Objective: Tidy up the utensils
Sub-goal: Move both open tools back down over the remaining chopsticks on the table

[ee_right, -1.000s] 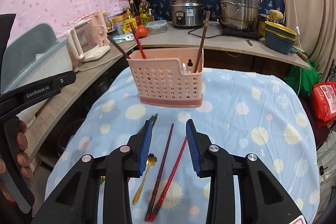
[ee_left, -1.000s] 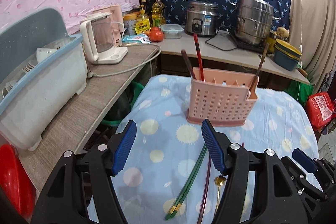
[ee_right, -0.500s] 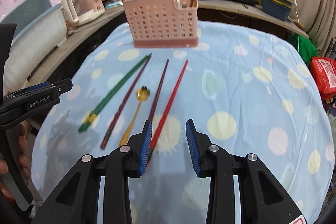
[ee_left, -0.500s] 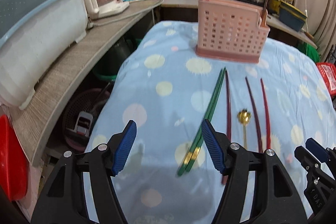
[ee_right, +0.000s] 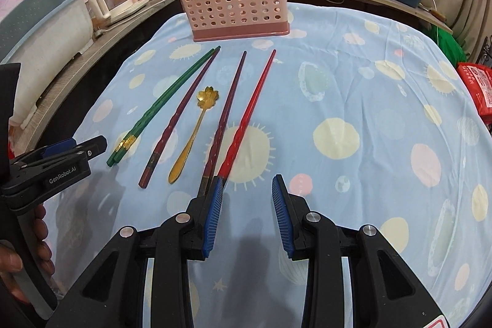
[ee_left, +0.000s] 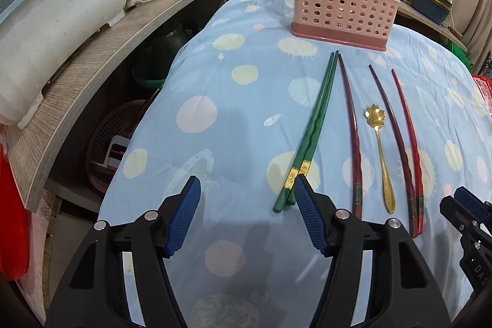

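Left tool (ee_left: 246,215): wide open, empty, beside green chopsticks (ee_left: 313,125) (butt ends). Right tool (ee_right: 244,214): open, empty. Advice: centre pair between pads, then close.

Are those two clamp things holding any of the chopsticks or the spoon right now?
No. Both the left gripper and the right gripper are open and empty; the green chopsticks, red chopstick and gold spoon lie loose on the cloth.
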Demonstrator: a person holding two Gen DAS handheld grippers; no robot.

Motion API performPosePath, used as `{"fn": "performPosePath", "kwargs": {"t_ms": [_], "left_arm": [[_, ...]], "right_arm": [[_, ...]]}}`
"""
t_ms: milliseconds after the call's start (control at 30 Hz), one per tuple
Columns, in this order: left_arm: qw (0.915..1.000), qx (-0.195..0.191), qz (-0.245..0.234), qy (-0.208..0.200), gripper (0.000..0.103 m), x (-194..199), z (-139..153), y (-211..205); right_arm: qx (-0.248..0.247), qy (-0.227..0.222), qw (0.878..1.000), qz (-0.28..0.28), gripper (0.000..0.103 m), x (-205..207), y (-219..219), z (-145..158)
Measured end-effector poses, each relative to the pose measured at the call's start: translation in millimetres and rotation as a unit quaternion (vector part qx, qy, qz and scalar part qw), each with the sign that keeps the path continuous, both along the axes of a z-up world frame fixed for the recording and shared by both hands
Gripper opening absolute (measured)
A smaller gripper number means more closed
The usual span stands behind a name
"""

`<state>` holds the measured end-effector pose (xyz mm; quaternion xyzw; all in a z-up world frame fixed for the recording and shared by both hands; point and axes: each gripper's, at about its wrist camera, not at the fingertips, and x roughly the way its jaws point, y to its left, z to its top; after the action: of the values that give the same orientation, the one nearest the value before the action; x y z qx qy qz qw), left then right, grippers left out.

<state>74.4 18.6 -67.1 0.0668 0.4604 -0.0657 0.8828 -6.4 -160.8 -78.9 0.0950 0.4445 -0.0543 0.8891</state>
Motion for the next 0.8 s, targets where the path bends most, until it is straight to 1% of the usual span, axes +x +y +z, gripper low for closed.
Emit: {"fn": "performPosePath", "kwargs": {"t_ms": [167, 367, 467, 667, 800], "left_arm": [[1.0, -0.002, 0.002, 0.005, 0.059, 0, -6, 5], [0.9997, -0.015, -0.008, 0.016, 0.059, 0, -12, 4], [0.9995, -0.015, -0.008, 0.027, 0.053, 1, -17, 3], [0.9994, -0.019, -0.008, 0.027, 0.053, 7, -19, 3], [0.9989, -0.032, -0.014, 0.031, 0.053, 10, -20, 1]], "right_arm": [[0.001, 0.001, 1.0, 0.0, 0.033, 1, 2, -2], [0.003, 0.002, 1.0, -0.004, 0.033, 3, 1, -3], [0.004, 0.003, 1.0, -0.003, 0.033, 5, 1, -4], [0.005, 0.004, 1.0, -0.004, 0.033, 5, 0, -4], [0.006, 0.004, 1.0, -0.004, 0.033, 5, 0, -5]]}}
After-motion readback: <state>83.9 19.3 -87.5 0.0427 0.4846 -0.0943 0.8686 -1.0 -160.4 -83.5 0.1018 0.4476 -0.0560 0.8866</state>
